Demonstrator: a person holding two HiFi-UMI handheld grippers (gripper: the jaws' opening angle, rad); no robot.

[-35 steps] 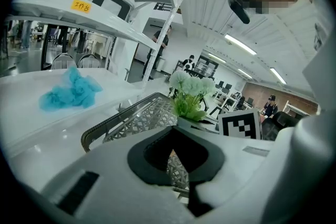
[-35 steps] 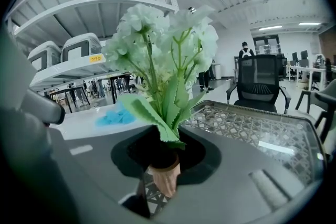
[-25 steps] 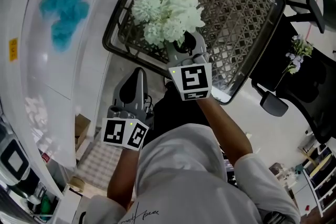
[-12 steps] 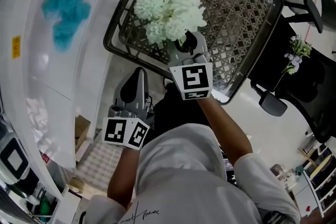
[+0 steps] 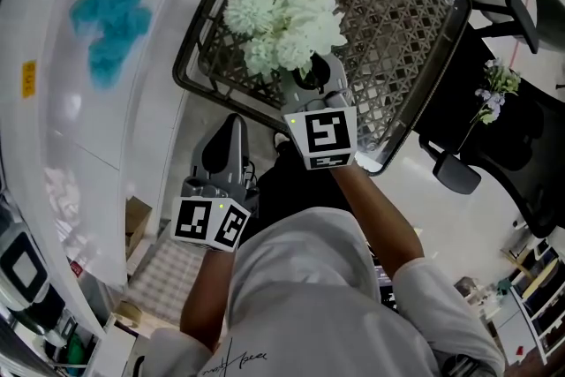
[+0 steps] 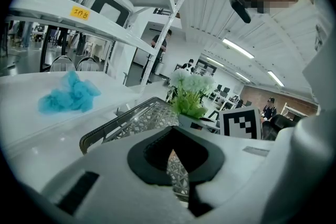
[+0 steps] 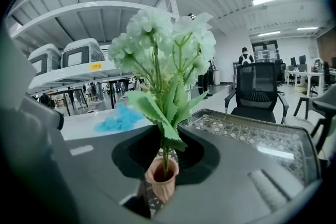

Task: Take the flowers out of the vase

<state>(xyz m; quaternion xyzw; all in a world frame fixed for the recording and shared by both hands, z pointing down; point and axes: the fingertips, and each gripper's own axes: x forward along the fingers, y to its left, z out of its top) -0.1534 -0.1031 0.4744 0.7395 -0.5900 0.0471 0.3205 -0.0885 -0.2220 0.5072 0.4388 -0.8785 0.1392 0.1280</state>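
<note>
White table [image 5: 132, 115] under shelving, with a dark wire-mesh tray [image 5: 415, 22] beside it and a crumpled blue cloth [image 5: 110, 18] lying on the table. Right gripper [image 5: 311, 77]: its 2 jaws pinch a small terracotta-coloured vase [image 7: 161, 180] over the tray's near edge. The vase holds 1 upright bunch of white flowers with green leaves [image 7: 164, 42]. Left gripper [image 5: 222, 137]: jaws pressed together, empty, low and well apart from the vase. The bunch is probably light, with soft, crushable blossoms and thin stems. It is best grasped on the stems just above the vase rim.

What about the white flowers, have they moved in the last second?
No. The flowers sit at the same spot against the near rim of the mesh basket.
</note>
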